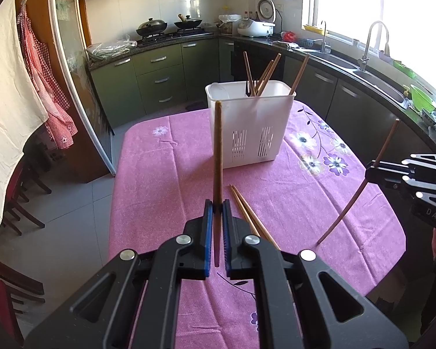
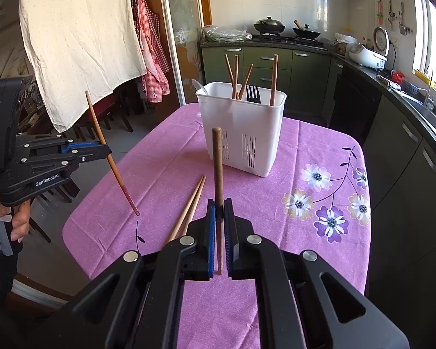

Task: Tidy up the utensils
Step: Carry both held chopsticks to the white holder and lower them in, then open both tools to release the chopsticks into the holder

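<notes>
Left claw (image 1: 218,206) is clamped on one wooden chopstick (image 1: 217,157), blue pads pinching it low on the shaft. The stick stands near upright in the left wrist view, its top end crossing the front wall of the white utensil caddy (image 1: 253,133). From the right wrist view the same claw (image 2: 109,151) sits at the left edge, a hand (image 2: 13,221) wrapped round its grip, and its chopstick (image 2: 110,157) runs tilted, lower tip just above the near-left part of the worktop (image 2: 276,151).

Right claw (image 2: 219,206) is also closed on a single chopstick (image 2: 217,168), held low, the shaft rising straight up in front of the caddy (image 2: 241,133). The left wrist view shows that claw (image 1: 370,171) at the right edge with its stick (image 1: 360,186) slanted, lower tip over the worktop (image 1: 160,174) edge.

Two more chopsticks (image 1: 247,209) lie side by side and touching on the pink floral cloth, between the claws and the caddy; the right wrist view has the pair (image 2: 191,203) just left of the right claw.

The caddy stands upright mid-worktop. It holds four chopsticks (image 2: 235,75) leaning at mixed angles, a black fork (image 2: 253,93) tines up, and a pale spoon (image 2: 199,85) in the left end.
</notes>
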### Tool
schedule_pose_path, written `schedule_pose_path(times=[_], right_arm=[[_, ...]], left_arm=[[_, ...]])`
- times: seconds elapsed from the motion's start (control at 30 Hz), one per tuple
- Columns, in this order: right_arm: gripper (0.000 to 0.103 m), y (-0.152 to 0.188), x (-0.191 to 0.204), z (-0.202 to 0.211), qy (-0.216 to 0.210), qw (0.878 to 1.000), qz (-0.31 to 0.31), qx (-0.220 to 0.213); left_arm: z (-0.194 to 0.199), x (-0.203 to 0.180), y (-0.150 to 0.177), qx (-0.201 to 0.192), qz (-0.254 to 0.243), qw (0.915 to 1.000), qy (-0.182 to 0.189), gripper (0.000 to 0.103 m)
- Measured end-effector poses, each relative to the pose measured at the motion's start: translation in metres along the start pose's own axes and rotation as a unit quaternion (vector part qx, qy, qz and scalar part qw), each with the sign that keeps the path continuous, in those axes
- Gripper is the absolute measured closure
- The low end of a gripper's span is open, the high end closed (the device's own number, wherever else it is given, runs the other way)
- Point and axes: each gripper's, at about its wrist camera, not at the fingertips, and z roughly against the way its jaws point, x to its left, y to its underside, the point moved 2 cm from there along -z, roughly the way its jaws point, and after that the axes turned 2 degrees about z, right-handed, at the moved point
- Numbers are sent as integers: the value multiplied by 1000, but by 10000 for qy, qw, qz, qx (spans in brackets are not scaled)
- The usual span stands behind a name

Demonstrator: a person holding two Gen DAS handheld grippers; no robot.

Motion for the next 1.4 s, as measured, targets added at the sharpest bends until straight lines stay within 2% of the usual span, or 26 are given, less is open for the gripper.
schedule_pose_path(times=[0.13,0.27,0.47,0.6,0.77,0.93,1.2,1.3,1.37,1.4], right_arm=[[97,2,-1,1,-16,10000,10,-22],[97,3,-2,3,-59,10000,25,-33],[97,5,-7,5,-107,9999,25,-60],[96,7,-10,7,-165,9998,29,-82],[96,9,-10,9,-228,9997,42,-108],[96,9,-10,13,-285,9995,56,-112],[96,-12,-12,33,-408,9985,3,-371],[96,-33,-9,44,-457,9975,54,-545],[97,-53,-9,53,-472,9964,62,-708],[96,-65,-9,58,-434,9957,53,-822]], left_arm=[[12,0,-20,-125,16,9999,69,97],[28,-2,-54,-286,26,9993,234,97],[51,-13,-124,-940,48,9951,313,97],[43,-25,-162,-1169,68,9927,301,97],[6,-32,-190,-1152,177,9931,149,97],[-33,-35,-193,-921,228,9955,26,97],[-71,-33,-172,-379,111,9992,69,96],[-65,-25,-165,-419,179,9989,121,89],[-54,-21,-160,-533,211,9982,147,79],[-47,-19,-158,-613,214,9978,138,78]])
